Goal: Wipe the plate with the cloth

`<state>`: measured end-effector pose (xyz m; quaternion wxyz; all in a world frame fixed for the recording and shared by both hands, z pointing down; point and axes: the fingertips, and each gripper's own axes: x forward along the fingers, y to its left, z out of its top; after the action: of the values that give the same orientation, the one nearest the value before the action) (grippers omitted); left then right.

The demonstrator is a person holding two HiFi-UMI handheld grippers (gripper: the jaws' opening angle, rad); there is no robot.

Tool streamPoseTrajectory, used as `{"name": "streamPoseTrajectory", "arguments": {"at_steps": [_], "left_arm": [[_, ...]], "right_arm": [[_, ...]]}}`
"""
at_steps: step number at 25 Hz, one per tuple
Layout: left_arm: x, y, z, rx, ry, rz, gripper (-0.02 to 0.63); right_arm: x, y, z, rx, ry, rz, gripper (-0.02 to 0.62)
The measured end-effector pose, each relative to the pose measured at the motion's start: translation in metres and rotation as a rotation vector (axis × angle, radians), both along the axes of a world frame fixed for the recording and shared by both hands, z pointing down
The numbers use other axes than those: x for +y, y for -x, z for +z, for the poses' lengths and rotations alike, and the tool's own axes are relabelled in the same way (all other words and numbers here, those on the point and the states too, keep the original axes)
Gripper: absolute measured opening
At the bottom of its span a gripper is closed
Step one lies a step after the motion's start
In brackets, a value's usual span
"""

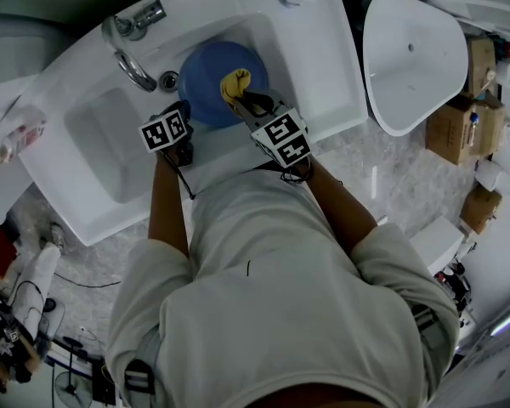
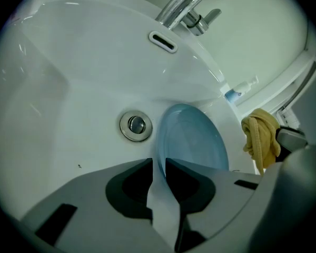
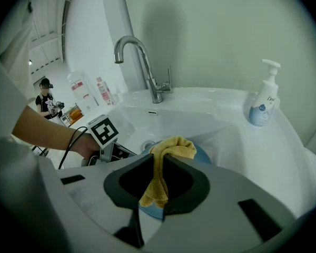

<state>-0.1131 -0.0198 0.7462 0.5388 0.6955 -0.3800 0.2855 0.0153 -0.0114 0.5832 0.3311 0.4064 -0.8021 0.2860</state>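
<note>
Blue plate stands on edge in the sink, its rim pinched between the left gripper's jaws. It looks stiff, slick and breakable. The right gripper pinches the limp yellow cloth just above the plate.

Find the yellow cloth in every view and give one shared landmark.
Head view: upper centre, cloth over the blue plate.
Left gripper view: far right, beside the plate.
Right gripper view: centre, pinched between the jaws.
Shared landmark: the chrome faucet.
</note>
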Motion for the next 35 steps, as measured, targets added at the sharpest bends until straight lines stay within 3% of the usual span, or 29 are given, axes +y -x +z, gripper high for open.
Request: {"name": "streamPoseTrajectory", "arguments": {"at_steps": [14,35], "left_arm": [[-0.001,-0.010,0.012,0.041,0.032,-0.035,0.072],[0.000,-0.005,-0.062,-0.001,-0.100,-0.038,0.065]], "right_arm": [[0.008,-0.012,0.004,0.004,0.013,0.026,0.054],[0.008,-0.013,-0.010,-0.042,-0.036,-0.003,0.055]]}}
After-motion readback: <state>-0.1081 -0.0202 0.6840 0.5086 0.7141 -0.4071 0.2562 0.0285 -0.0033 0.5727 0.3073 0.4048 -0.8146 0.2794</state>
